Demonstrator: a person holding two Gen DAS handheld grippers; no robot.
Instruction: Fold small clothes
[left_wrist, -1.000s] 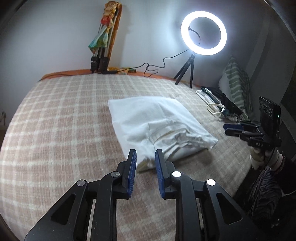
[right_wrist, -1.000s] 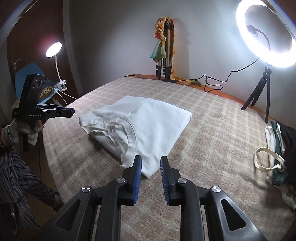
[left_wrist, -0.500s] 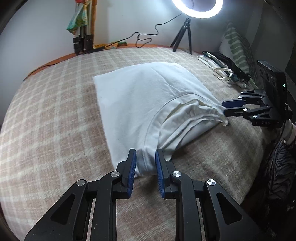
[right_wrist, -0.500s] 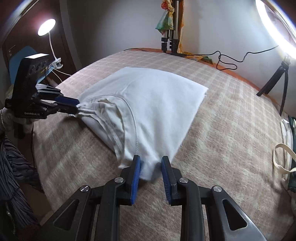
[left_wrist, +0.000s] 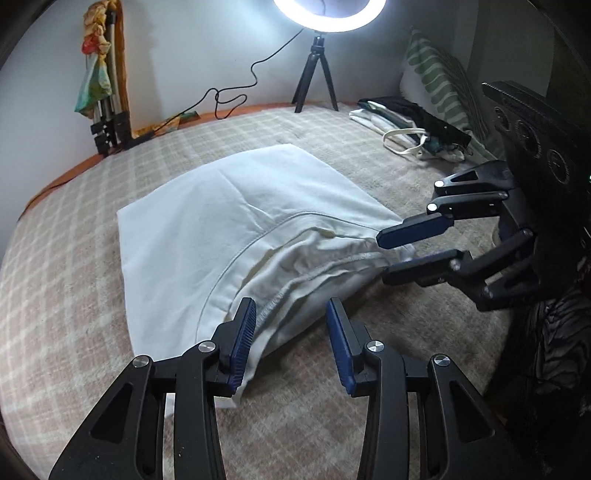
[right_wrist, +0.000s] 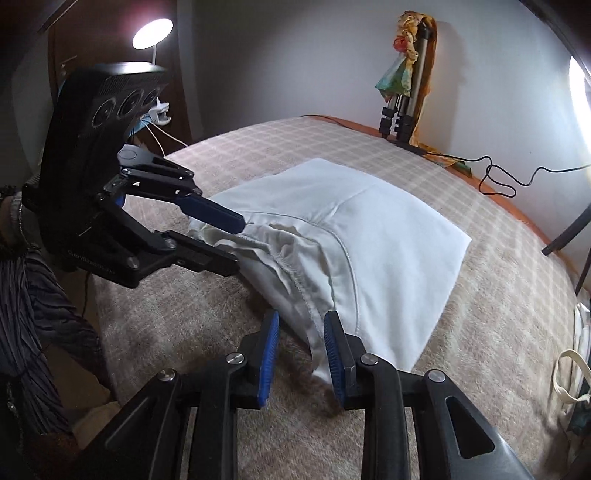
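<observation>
A folded white garment lies on the checked bed cover; it also shows in the right wrist view. My left gripper is open, its jaws on either side of the garment's near hemmed corner, the cloth lying between them. In the right wrist view the left gripper straddles the gathered left end. My right gripper is open around the near hem corner. In the left wrist view the right gripper straddles the garment's right end.
A ring light on a tripod stands at the bed's far edge with a cable. A folded tripod with a colourful cloth leans on the wall. Bags and a striped pillow lie at the right. A desk lamp glows left.
Both grippers moved down and in to the garment's near corners. Their jaws, narrow before, have opened wider around the cloth.
</observation>
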